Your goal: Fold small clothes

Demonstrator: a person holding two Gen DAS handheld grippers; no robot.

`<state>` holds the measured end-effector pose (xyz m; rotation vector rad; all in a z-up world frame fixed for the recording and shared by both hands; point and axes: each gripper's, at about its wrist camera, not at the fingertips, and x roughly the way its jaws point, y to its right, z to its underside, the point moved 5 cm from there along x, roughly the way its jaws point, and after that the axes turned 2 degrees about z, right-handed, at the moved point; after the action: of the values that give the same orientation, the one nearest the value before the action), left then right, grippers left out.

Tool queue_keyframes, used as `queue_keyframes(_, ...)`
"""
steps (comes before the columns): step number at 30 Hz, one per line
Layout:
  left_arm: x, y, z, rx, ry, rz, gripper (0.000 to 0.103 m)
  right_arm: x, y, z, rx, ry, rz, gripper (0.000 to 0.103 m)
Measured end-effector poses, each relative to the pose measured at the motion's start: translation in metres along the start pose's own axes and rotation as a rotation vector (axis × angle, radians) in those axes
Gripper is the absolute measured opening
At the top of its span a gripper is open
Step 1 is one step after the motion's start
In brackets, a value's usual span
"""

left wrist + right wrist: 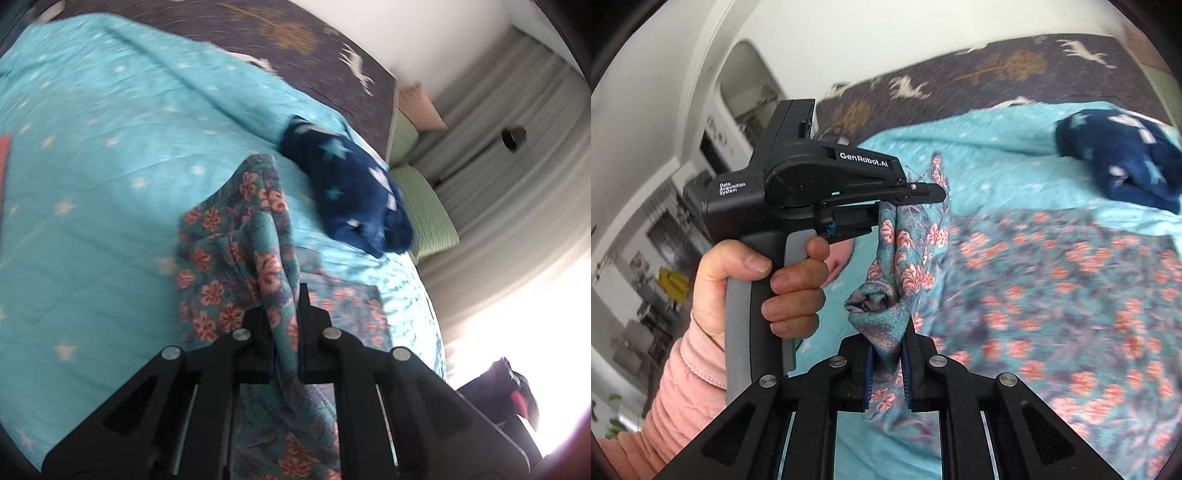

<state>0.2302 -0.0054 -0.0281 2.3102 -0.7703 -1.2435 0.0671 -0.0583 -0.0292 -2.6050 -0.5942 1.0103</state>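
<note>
A teal garment with pink flowers lies partly spread on the turquoise bedspread. One edge of it is lifted off the bed. My left gripper is shut on a bunched fold of the floral garment. In the right wrist view the left gripper shows side-on, held by a hand in a pink sleeve, with cloth hanging from its tips. My right gripper is shut on a twisted corner of the same garment, just below the left one. A navy garment with pale stars lies crumpled farther back.
A dark brown blanket with deer and trees covers the head of the bed. Green pillows and grey curtains stand beyond the bed's edge, next to a bright window. Shelves and furniture line the wall on the left.
</note>
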Motion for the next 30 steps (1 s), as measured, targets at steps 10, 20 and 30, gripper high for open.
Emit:
queue_keyframes(10, 0.082, 0.113, 0.031, 0.171, -0.118, 0.029, 0.010, -0.083, 0.098, 0.009, 0.165, 0.121, 0.113, 0.011)
queue_keyframes(20, 0.145, 0.149, 0.061, 0.221, -0.245, -0.008, 0.010, -0.115, 0.174, 0.038, 0.328, 0.108, 0.169, 0.011)
queue_keyframes(30, 0.145, 0.166, 0.087, 0.310, -0.280, -0.036, 0.010, -0.126, 0.173, 0.063, 0.367, 0.064, 0.100, 0.011)
